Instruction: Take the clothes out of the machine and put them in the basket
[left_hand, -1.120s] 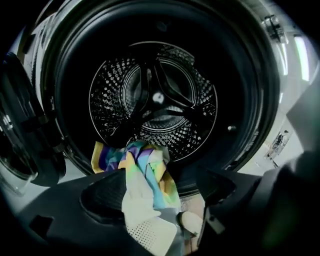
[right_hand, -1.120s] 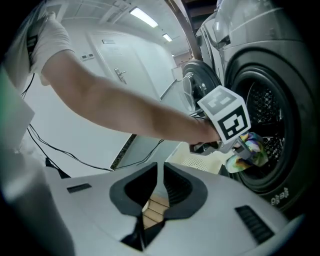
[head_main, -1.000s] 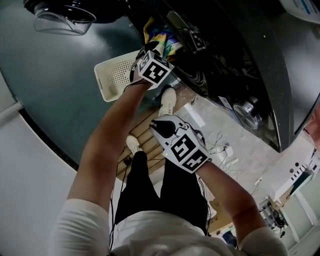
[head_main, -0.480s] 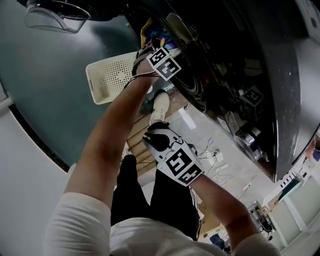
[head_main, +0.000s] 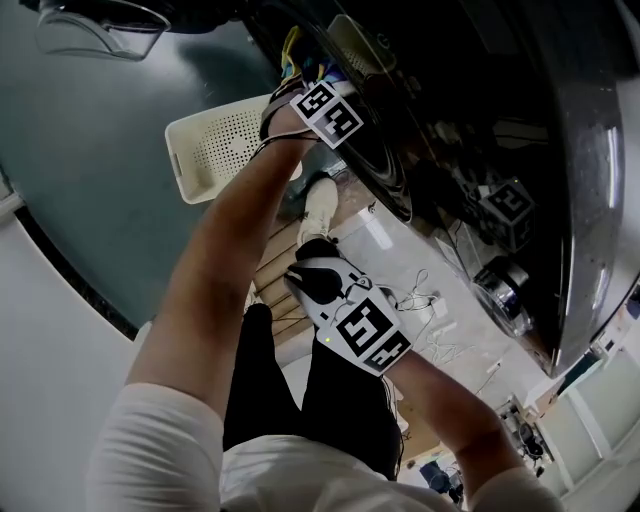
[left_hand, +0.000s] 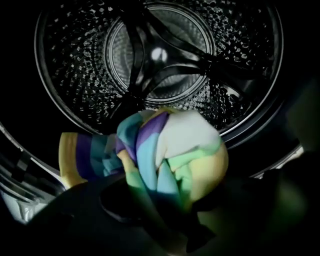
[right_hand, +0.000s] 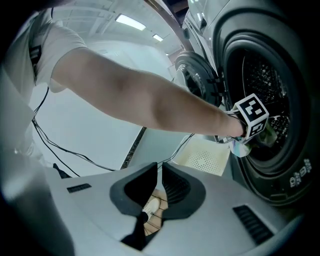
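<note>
Over the last second the left claw (left_hand: 169, 202) drops lower into the mouth of the washing machine (head_main: 455, 130), and its jaws, wide apart a moment ago, have just been closing. They now pinch the multicoloured garment (left_hand: 172, 150), whose folds narrow down between the two dark jaws. That looks like the pick being made: the cloth seems caught, so the next move is probably to draw it out and across to the basket (head_main: 215, 150), which stands on the floor just beside the machine's opening, to the left of the reaching arm. The garment lies bunched at the front lip of the drum (left_hand: 160, 55), one striped end trailing off to the left. The right claw (right_hand: 159, 175) waits low in front of the person, jaws nearly together with nothing between them
</note>
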